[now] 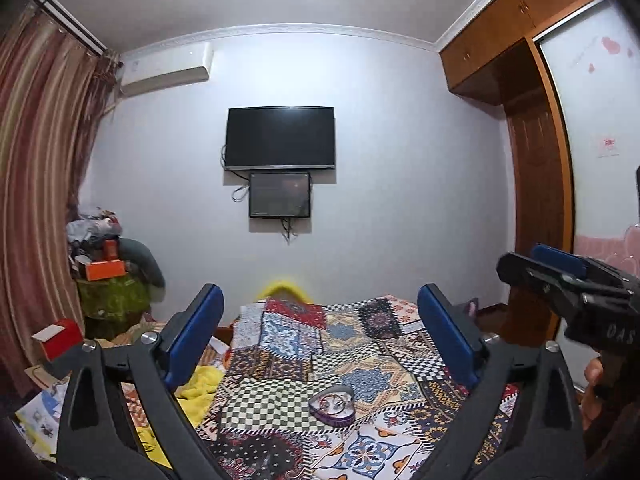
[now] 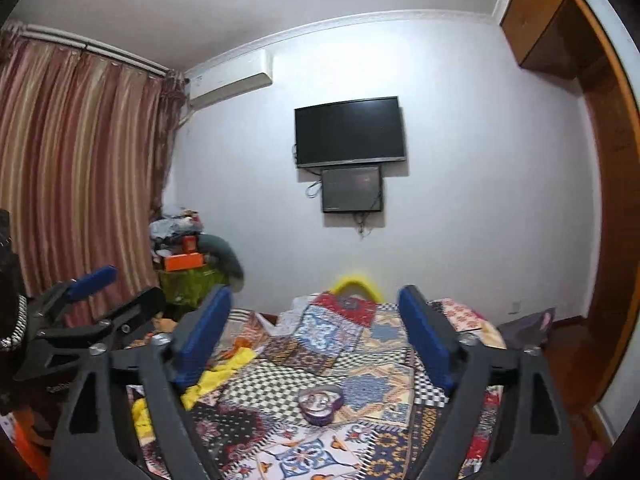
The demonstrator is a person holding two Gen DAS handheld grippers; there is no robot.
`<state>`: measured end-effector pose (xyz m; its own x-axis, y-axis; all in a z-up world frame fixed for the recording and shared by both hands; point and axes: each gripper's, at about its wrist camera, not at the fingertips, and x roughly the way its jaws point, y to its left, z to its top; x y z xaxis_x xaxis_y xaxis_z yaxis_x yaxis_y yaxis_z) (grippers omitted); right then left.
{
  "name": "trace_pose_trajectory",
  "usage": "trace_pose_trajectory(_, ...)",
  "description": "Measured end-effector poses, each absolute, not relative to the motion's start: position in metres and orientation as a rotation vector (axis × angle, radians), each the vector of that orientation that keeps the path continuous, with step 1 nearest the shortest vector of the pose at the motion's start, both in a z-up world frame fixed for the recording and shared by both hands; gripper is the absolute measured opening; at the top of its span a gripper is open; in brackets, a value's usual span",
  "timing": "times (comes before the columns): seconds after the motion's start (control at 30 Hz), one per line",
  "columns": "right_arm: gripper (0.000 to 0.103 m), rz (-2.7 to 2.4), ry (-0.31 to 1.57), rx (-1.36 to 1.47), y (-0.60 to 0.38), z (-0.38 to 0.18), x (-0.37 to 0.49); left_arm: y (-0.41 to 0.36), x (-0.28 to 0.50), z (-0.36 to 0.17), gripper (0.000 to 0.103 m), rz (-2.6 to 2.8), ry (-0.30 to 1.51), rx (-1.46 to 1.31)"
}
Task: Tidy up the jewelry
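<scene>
Left wrist view shows your left gripper [image 1: 320, 336] with jaws spread wide, holding nothing, above the patchwork bedspread [image 1: 360, 344]. Your right gripper [image 2: 316, 336] is likewise wide and empty. A heart-shaped jewelry box [image 1: 333, 405] rests on the bed between both.

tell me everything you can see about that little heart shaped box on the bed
The heart-shaped box is small, with a purple side wall and a pale rim. Its top looks clear or open, showing small shiny pieces inside that look like jewelry, too small to identify. It sits flat on the patchwork bedspread, near the middle, touching only the fabric. Both claws, left and right, are open and apart from it.
</scene>
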<state>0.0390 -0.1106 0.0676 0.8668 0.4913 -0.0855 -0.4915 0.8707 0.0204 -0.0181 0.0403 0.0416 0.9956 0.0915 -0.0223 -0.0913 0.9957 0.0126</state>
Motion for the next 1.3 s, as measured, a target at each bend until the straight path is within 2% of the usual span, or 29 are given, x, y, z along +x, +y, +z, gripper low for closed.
trace_pose_trajectory(0.07, 0.098, 0.484, 0.075, -0.025, -0.107, 0.066, 0.034, 0.040, -0.019, 0.038, 0.099, 0.106, 0.026, 0.013)
trace_pose_trajectory(0.13, 0.102, 0.456, 0.063, -0.041, -0.102, 0.065, 0.032, 0.040, -0.018, 0.035, 0.100, 0.118, 0.031, 0.009)
trace_pose_trajectory(1.3, 0.102, 0.445, 0.113, -0.033, -0.123, 0.060, 0.014, 0.039, -0.013, 0.023, 0.100, 0.097, 0.079, -0.031)
